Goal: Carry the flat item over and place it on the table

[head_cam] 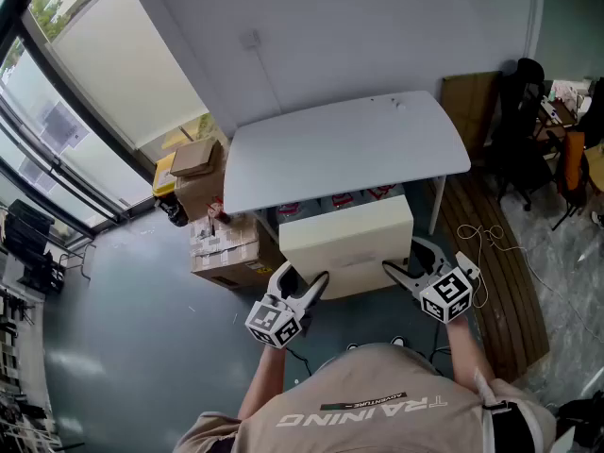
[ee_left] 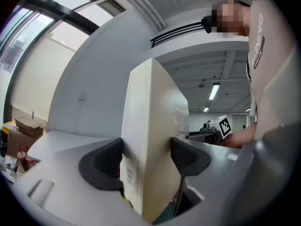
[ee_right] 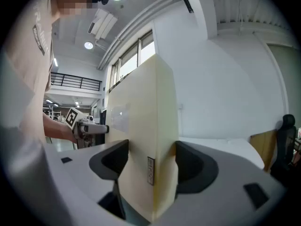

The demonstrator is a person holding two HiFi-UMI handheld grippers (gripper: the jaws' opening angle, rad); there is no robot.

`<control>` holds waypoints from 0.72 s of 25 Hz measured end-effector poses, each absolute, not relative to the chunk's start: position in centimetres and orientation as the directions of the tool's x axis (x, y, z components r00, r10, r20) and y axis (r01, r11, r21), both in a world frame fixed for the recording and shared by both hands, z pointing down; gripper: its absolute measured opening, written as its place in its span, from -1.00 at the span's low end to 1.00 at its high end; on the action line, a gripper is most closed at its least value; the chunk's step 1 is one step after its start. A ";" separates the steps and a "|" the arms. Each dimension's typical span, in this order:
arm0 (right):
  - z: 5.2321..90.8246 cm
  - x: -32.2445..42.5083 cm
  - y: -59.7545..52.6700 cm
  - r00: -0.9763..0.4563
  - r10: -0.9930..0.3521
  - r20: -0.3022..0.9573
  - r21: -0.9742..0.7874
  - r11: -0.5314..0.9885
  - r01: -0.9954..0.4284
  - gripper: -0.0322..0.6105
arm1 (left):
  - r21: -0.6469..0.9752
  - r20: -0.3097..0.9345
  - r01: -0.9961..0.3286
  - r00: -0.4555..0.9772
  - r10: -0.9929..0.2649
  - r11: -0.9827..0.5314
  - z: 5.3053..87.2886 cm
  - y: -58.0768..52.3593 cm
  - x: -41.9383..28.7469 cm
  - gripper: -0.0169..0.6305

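A flat cream box [head_cam: 347, 243] hangs level in front of me, just short of the white table [head_cam: 340, 144]. My left gripper [head_cam: 302, 279] clamps its near left edge and my right gripper [head_cam: 401, 267] clamps its near right edge. In the left gripper view the box [ee_left: 150, 140] stands on edge between the dark pads [ee_left: 106, 161], which press on both faces. The right gripper view shows the same grip: the box [ee_right: 146, 126] fills the gap between the pads [ee_right: 193, 166]. Each gripper view shows the other gripper's marker cube [ee_left: 221, 125] [ee_right: 73, 118] beyond the box.
Cardboard boxes [head_cam: 222, 243] are stacked on the floor left of the table, with another carton [head_cam: 196, 159] behind them. A wooden board [head_cam: 469, 102] and a black office chair [head_cam: 519, 130] stand to the table's right. Cables [head_cam: 486, 239] lie on the floor. Windows run along the left.
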State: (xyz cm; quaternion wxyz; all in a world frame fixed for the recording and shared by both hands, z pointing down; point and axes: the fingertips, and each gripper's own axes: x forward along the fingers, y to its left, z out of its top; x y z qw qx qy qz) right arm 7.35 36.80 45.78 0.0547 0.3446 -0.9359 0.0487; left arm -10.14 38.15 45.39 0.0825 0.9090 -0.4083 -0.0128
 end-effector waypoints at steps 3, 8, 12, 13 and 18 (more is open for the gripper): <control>46.0 7.5 36.5 -0.766 -0.623 0.159 -0.033 0.772 -0.635 0.00 | 0.161 0.045 -0.746 0.660 -0.750 -0.646 46.1 38.1 -9.9 -0.01; 46.8 6.7 36.3 -0.764 -0.623 0.168 -0.042 0.770 -0.637 0.00 | 0.186 0.047 -0.747 0.656 -0.753 -0.639 47.0 38.0 -10.7 -0.01; 47.1 6.4 35.9 -0.759 -0.623 0.191 -0.034 0.768 -0.639 0.00 | 0.193 0.039 -0.742 0.660 -0.751 -0.642 47.6 37.6 -11.0 -0.01; 47.0 6.2 35.8 -0.757 -0.623 0.194 -0.031 0.768 -0.640 0.00 | 0.195 0.036 -0.741 0.660 -0.750 -0.643 47.5 37.4 -11.2 -0.01; 47.0 4.5 35.7 -0.749 -0.637 0.182 -0.033 0.758 -0.652 0.00 | 0.204 0.017 -0.729 0.670 -0.743 -0.653 47.7 37.2 -13.0 -0.01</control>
